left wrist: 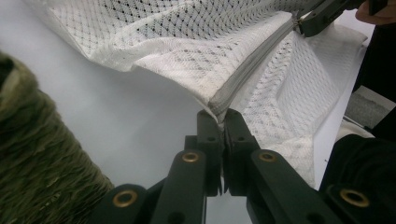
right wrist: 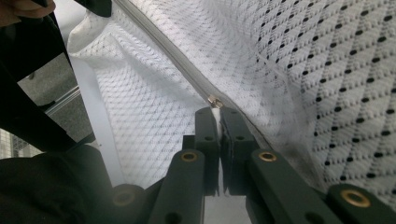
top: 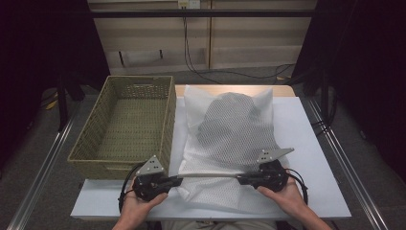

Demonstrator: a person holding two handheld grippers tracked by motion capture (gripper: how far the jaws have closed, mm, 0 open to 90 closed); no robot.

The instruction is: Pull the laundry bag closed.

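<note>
Your white mesh laundry bag lies flat on the white tabletop, its closed end toward the far edge and its zippered edge toward you. Through the netting a dark grey shape shows inside the bag, filling its far and middle part; what it is cannot be told. To the left of the bag, just beside it, stands a woven olive basket, open on top and with nothing showing inside it; it hangs partly over the left edge of the tabletop.

Your left hand-held gripper has its jaws pressed together on the left end of the grey zipper, and the left gripper view shows the fabric seam pinched between the two black tips. Your right hand-held gripper is likewise clamped at the right end of the zipper, with the small metal slider sitting just above its closed tips. The zipper runs straight and taut between the two grippers, lifted a little above the tabletop.

The basket wall stands close on the left gripper's outer side.
</note>
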